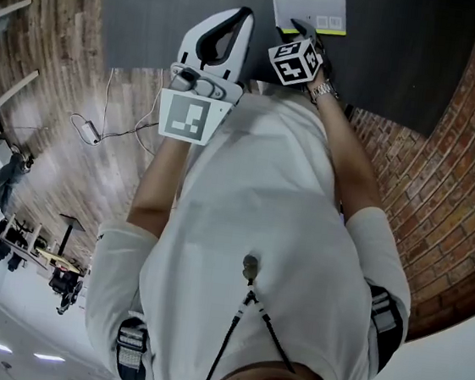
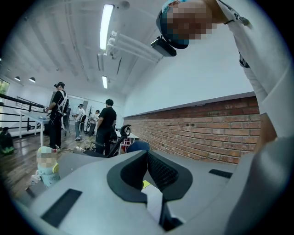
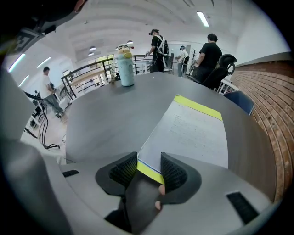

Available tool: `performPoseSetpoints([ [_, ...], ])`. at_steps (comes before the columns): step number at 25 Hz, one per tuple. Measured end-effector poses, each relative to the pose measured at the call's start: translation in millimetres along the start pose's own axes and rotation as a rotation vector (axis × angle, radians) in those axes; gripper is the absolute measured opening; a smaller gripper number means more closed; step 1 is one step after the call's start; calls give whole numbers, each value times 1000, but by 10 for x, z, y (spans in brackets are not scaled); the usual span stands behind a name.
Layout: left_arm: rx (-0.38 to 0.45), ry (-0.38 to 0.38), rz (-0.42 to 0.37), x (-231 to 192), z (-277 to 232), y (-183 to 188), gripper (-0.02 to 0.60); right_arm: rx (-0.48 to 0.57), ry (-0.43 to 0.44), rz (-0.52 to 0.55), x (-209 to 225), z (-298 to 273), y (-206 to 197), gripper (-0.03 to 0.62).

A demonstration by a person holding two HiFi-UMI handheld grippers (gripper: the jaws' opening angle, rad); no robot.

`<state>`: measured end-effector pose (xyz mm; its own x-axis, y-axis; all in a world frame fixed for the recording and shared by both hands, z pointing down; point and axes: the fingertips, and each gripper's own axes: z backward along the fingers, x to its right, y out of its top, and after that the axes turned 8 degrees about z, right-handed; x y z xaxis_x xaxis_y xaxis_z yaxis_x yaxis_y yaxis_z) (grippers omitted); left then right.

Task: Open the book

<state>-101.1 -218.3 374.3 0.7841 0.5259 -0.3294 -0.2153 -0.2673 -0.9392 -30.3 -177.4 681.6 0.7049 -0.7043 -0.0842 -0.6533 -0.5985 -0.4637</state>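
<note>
Your right gripper (image 3: 149,161) view shows the jaws partly apart, straddling the near yellow-edged corner of the closed book (image 3: 193,133) lying flat on the table (image 3: 105,124). Head view hides that. Your left gripper (image 2: 147,156) is raised, jaws together, empty.

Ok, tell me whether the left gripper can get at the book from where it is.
Probably yes. The left gripper hangs, jaws together, close beside the book over the table, with nothing between them. The right gripper straddles the book's near edge, so the left would have to take the free side.
</note>
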Motion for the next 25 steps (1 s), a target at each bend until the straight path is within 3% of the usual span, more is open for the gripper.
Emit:
performPoseSetpoints([
  [5, -1, 9, -2, -45, -7, -15, 23, 13, 41, -41, -17, -71, -7, 160],
  [11, 3, 13, -3, -31, -44, -13, 23, 22, 43, -29, -13, -70, -25, 63],
  [19, 11, 9, -11, 88, -95, 21, 23, 60, 90, -150, 72, 23, 12, 46],
  [25, 16, 12, -18, 328, -43, -64, 23, 92, 105, -156, 95, 193, -94, 46],
])
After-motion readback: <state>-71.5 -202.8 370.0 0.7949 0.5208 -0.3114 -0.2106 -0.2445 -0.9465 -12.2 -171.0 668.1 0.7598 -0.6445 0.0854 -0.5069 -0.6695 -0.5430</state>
